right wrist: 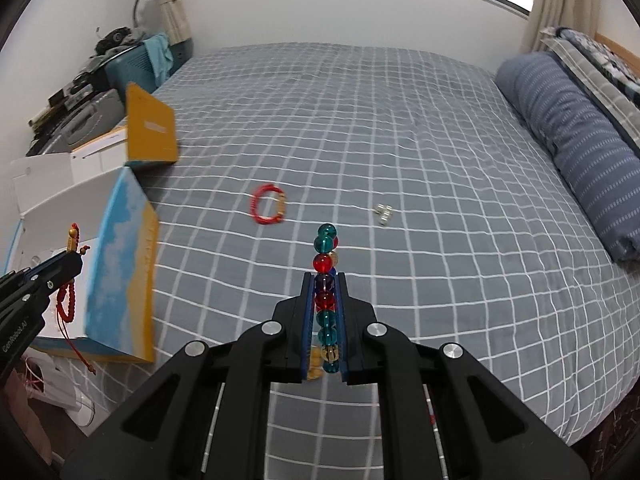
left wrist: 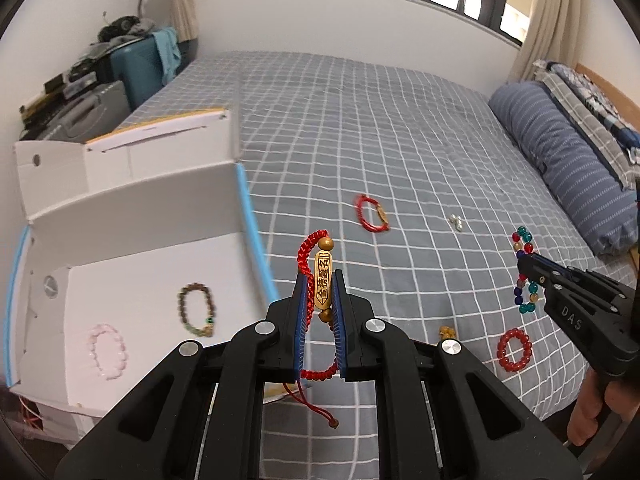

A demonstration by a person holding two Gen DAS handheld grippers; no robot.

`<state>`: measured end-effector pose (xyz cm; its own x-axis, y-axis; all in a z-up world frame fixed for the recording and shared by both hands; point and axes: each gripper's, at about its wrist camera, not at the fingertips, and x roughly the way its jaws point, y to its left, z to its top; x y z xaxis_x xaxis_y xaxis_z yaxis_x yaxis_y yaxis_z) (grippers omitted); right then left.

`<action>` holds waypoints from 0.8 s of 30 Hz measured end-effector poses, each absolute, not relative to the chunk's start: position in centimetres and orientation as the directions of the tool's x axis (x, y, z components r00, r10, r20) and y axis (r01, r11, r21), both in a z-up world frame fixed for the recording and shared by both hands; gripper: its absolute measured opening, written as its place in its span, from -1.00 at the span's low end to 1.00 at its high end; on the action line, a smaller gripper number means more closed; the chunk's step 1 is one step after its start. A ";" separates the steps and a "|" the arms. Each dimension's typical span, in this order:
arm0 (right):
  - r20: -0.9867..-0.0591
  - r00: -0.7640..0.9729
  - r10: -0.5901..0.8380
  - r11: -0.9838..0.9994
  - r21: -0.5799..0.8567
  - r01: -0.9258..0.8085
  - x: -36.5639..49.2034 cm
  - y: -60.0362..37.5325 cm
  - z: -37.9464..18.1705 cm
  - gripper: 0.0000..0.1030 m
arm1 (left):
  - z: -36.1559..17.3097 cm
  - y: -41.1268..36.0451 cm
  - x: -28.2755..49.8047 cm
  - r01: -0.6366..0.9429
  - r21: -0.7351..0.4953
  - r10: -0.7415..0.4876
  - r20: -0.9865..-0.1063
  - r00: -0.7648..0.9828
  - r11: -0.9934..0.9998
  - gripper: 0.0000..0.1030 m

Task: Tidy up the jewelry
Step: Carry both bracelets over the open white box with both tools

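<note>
The right gripper (left wrist: 528,266), seen from the left wrist camera, carries the raised letters "DAS" on its black side. The left gripper (right wrist: 74,258), seen from the right wrist camera, has white print reading "CenRobot.AI" along its black body. The gold bar (left wrist: 322,280) of the red cord bracelet (left wrist: 307,276) clamped in the left gripper bears a column of dark Chinese characters, which appear to read 金榜题名. The orange box flap (right wrist: 151,130) has a small pale label too blurred to read.
</note>
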<state>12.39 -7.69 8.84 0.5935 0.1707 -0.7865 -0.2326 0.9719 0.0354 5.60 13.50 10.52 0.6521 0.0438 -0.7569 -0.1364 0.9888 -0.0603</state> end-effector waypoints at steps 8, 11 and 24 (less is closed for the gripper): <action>-0.773 0.594 0.224 0.952 0.044 -0.302 11.3 -2.6 10.3 -0.82 | 11.6 17.7 3.3 -0.210 -0.064 0.092 -0.749 0.657 0.976 -0.78; -0.767 0.593 0.246 0.941 0.042 -0.336 11.0 -0.1 10.8 -0.82 | 11.6 19.5 2.6 -0.236 -0.054 0.117 -0.749 0.652 0.970 -0.78; -0.753 0.542 0.372 0.870 0.081 -0.486 8.8 11.0 11.0 -0.82 | 11.1 27.3 0.0 -0.369 -0.021 0.227 -0.756 0.614 0.929 -0.78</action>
<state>8.84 11.02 10.98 0.5419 0.3724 -0.7535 -0.4858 0.8703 0.0807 0.03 27.31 11.11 0.6136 0.2266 -0.7564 -0.3694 0.9290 -0.0213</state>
